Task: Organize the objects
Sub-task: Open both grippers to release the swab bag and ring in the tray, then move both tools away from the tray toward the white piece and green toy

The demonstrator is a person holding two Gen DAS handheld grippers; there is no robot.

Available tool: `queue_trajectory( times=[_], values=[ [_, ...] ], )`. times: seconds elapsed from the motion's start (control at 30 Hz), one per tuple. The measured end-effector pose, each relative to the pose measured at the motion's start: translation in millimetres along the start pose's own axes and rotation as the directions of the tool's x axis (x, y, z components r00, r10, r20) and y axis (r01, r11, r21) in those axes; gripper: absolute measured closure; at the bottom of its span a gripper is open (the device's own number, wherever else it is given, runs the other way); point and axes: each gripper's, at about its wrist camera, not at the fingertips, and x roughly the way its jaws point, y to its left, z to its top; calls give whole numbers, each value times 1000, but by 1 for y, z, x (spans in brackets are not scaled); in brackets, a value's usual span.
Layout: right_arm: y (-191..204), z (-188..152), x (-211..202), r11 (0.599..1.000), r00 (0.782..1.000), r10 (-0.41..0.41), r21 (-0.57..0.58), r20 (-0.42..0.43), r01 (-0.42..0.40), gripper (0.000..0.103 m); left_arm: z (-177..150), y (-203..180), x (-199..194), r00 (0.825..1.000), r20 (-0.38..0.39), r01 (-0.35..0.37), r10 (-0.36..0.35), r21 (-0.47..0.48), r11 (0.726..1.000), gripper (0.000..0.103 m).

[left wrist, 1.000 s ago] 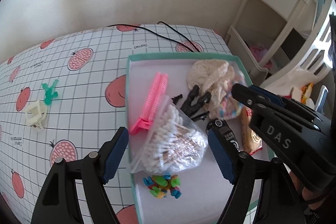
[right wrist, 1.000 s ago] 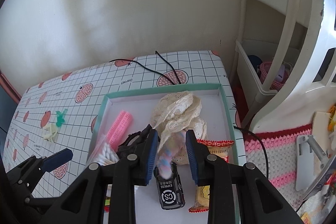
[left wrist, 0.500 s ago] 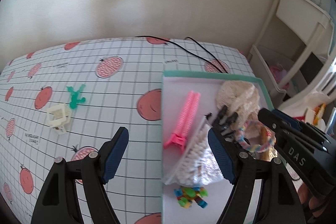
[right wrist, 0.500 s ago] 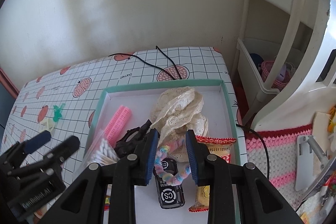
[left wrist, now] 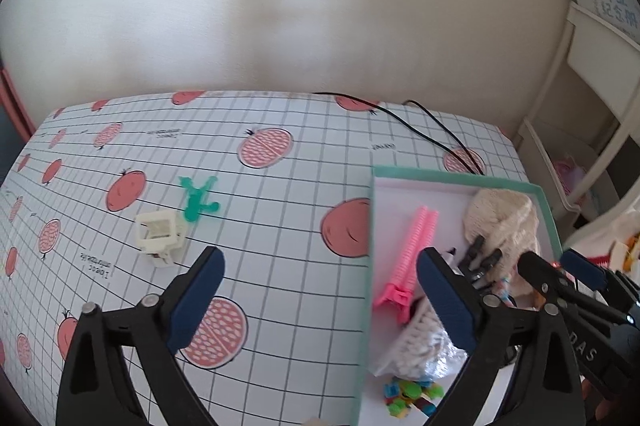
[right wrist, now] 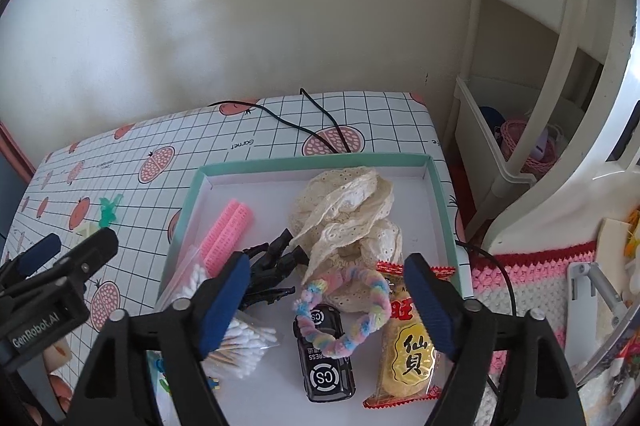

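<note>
Right gripper (right wrist: 326, 302) jaws opening, nothing pinched; pastel hair tie (right wrist: 344, 310) lies loose in tray (right wrist: 442, 202), draped across black toy car (right wrist: 326, 362), loop's long axis slanting from near-left to far-right. Left gripper (left wrist: 318, 300) jaws opening too, empty, over tablecloth (left wrist: 280, 218) beside tray.

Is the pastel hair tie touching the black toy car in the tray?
Touching. In the right wrist view the pastel hair tie lies draped over the roof of the black toy car, with no gap between them.
</note>
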Motion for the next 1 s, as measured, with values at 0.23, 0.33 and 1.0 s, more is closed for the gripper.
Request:
queue_trajectory(
  times=[0.23,0.33,1.0],
  values=[
    [0,0,-1,1000,1000,-7,4,16,7,0,2,7,0,1000,17,-19,19,-18,1000,2],
    [0,1,0,1000,1000,-3,3,13,3,0,2,8,0,999,25,-25,25,-18,1000,2],
    [63,16,-5,997,997,63,-51,53,-61,0,15,57,-6,998,35,-45,47,-58,997,2]
  ],
)
